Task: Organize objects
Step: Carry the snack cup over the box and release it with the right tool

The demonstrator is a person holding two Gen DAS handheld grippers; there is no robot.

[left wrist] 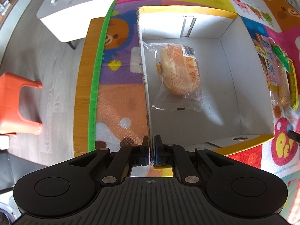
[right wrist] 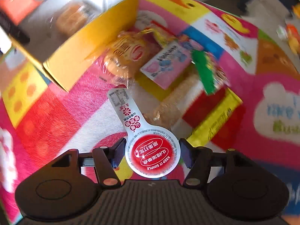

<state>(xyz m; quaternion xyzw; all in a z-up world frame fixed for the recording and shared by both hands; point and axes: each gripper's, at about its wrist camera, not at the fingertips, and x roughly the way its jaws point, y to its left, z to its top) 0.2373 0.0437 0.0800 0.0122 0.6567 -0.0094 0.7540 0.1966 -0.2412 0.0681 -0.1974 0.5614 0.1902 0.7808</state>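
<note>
Right gripper [right wrist: 152, 152] half open around round red snack pack [right wrist: 152, 154]; grip unconfirmed. Pack judged light, stiff-rimmed, slippery; rim hold advised. Left gripper [left wrist: 151, 146] clamped on box wall [left wrist: 144, 75].

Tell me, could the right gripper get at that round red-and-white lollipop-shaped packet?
Probably yes: the round red-and-white lollipop-shaped packet already lies between the right gripper and its open jaws, nothing covering it.

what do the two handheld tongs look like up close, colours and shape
Both are matte black. The left tongs have two rounded lobes with circular discs, a ribbed central plate with a small crosshair mark, silver pivot pins on the linkage arms, and blue pads on the fingers. The right tongs share the lobed, ribbed body; their pins look copper-toned and the pads dark blue. No cables or sleeves show.
</note>
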